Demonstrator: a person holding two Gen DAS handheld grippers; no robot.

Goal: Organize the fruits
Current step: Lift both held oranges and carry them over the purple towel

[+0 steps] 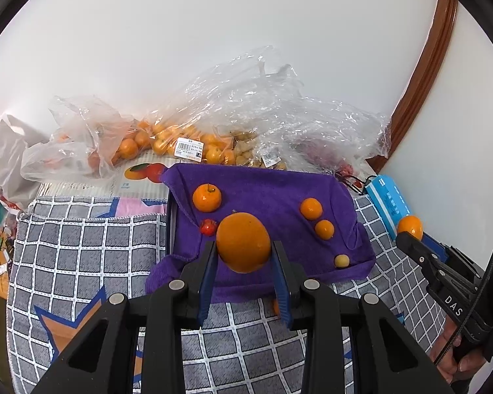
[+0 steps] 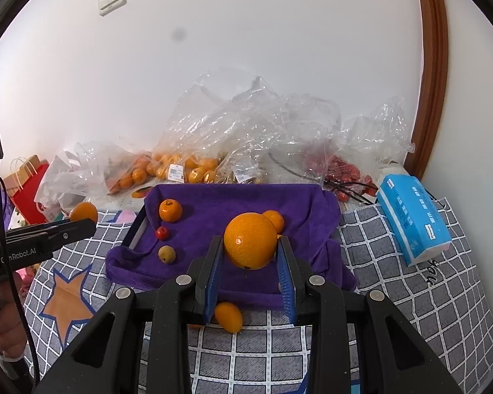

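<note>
My left gripper (image 1: 244, 246) is shut on a large orange (image 1: 243, 241), held above the near edge of a purple towel (image 1: 266, 184) draped over a tray. My right gripper (image 2: 250, 241) is likewise shut on a second large orange (image 2: 250, 241) over the same towel (image 2: 240, 197). On the towel lie a stemmed tangerine (image 1: 207, 197), a small red fruit (image 1: 208, 227), two small oranges (image 1: 311, 208), and a yellowish fruit (image 1: 341, 261). A small oval orange fruit (image 2: 228, 317) lies on the checked cloth under my right gripper. Each wrist view shows the other gripper at its edge.
Clear plastic bags of small oranges (image 1: 167, 141), pale fruit (image 1: 246, 151) and red fruit (image 2: 345, 170) are piled along the white wall behind the tray. A blue tissue pack (image 2: 414, 216) lies at the right. A grey checked cloth (image 1: 92, 249) covers the surface. Paper bags (image 2: 26, 184) stand far left.
</note>
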